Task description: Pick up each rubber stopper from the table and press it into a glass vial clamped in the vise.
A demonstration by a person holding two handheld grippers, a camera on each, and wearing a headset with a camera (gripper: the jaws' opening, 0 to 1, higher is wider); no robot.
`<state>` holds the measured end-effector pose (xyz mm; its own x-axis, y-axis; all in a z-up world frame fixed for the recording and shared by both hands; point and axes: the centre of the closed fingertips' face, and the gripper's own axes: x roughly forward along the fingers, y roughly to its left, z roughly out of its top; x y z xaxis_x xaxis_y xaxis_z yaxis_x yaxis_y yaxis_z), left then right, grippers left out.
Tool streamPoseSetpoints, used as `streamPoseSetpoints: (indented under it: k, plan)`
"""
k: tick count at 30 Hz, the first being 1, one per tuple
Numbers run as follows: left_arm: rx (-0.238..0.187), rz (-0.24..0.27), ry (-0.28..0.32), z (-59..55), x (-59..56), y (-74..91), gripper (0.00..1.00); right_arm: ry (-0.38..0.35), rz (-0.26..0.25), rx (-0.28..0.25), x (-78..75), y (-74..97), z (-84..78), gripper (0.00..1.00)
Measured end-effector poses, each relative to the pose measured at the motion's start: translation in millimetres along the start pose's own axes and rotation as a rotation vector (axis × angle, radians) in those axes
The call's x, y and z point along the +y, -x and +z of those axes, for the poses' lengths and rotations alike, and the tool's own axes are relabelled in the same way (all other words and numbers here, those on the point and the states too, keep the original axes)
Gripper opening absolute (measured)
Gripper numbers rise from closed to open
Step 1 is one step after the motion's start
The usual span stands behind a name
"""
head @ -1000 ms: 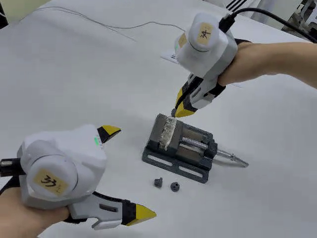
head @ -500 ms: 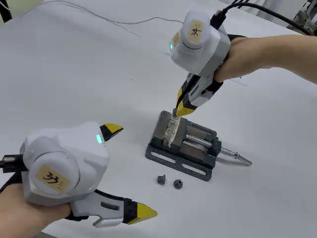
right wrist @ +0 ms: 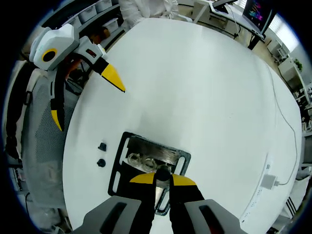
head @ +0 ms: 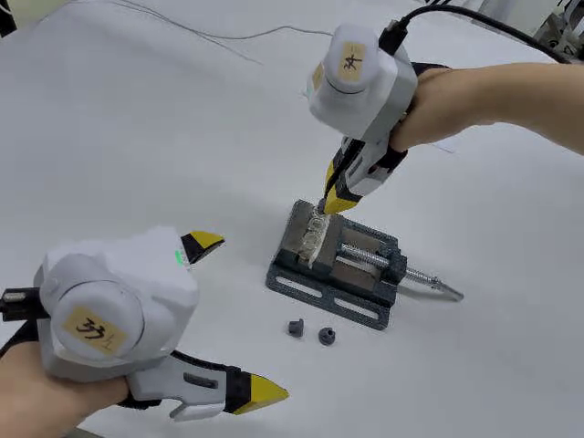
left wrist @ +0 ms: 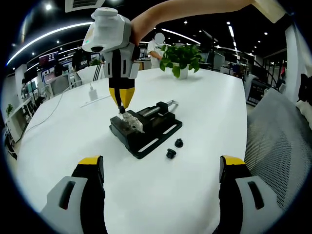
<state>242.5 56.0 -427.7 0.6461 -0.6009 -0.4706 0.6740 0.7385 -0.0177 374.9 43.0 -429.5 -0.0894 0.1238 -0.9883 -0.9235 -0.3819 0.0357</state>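
Observation:
A small dark vise [head: 351,274] sits on the white table and clamps a row of clear glass vials [head: 313,235]. My right gripper [head: 327,206] points steeply down at the far end of that row, shut on a dark rubber stopper [right wrist: 163,171] that touches or nearly touches a vial mouth. Open vial mouths [right wrist: 134,158] show beside it in the right gripper view. Two loose stoppers [head: 295,327] [head: 327,336] lie on the table in front of the vise. My left gripper [head: 235,318] hovers at the near left, open and holding nothing, well apart from the vise [left wrist: 146,126].
The vise's screw handle [head: 433,286] sticks out to the right. A thin cable [head: 228,36] runs across the far side of the table. A potted plant [left wrist: 181,58] stands at the table's far end, and a mesh chair [left wrist: 278,141] is beside the table.
The right gripper has tilted a little more upright, with its tips staying at the far end of the vial row. The left gripper has held its place.

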Motion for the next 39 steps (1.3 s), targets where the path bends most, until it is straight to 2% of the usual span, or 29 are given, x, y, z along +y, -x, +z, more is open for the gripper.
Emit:
streamPoseSetpoints:
  k: [3, 9, 14, 18, 20, 24, 30, 34, 37, 38, 39]
  plan:
    - [-0.003, -0.005, 0.008, -0.5, -2.0, -0.7, 0.98, -0.037, -0.003, 0.003, -2.0, -0.4, -1.0, 0.04]
    - [-0.004, -0.012, 0.011, -1.3, -4.7, -0.9, 0.97, -0.053, -0.004, 0.02, -1.3, -0.1, -0.7, 0.04]
    - [-0.001, -0.014, 0.014, -3.9, -5.6, 0.3, 0.97, -0.073, -0.006, 0.064, -2.7, -2.3, 1.4, 0.04]
    - [0.001, -0.012, 0.021, -6.2, -5.3, 0.1, 0.97, -0.154, -0.007, 0.081, -3.4, -2.1, 0.7, 0.04]
    - [0.0, -0.013, 0.027, -6.8, -5.9, -0.9, 0.97, -0.167, -0.005, 0.082, -4.2, -2.0, 0.6, 0.04]
    - [-0.004, -0.02, 0.028, -5.9, -8.3, -3.4, 0.96, -0.258, -0.001, 0.079, -4.9, -2.6, 0.4, 0.03]
    - [-0.008, -0.033, 0.026, -3.6, -11.4, -6.9, 0.96, -0.324, -0.004, 0.092, -5.5, -3.3, 0.3, 0.03]
    - [-0.009, -0.038, 0.022, -2.8, -12.1, -8.1, 0.95, -0.415, -0.007, 0.109, -5.7, -4.0, -0.3, 0.03]
    - [-0.008, -0.041, 0.024, -3.1, -12.6, -8.5, 0.95, -0.372, -0.008, 0.122, -3.9, -4.3, 0.3, 0.04]
    - [-0.008, -0.04, 0.023, -3.2, -12.9, -8.3, 0.95, -0.322, -0.008, 0.124, -3.6, -4.0, 0.0, 0.04]
    - [-0.007, -0.041, 0.022, -3.2, -13.2, -8.0, 0.95, -0.322, -0.009, 0.121, -2.0, -3.7, 0.1, 0.04]
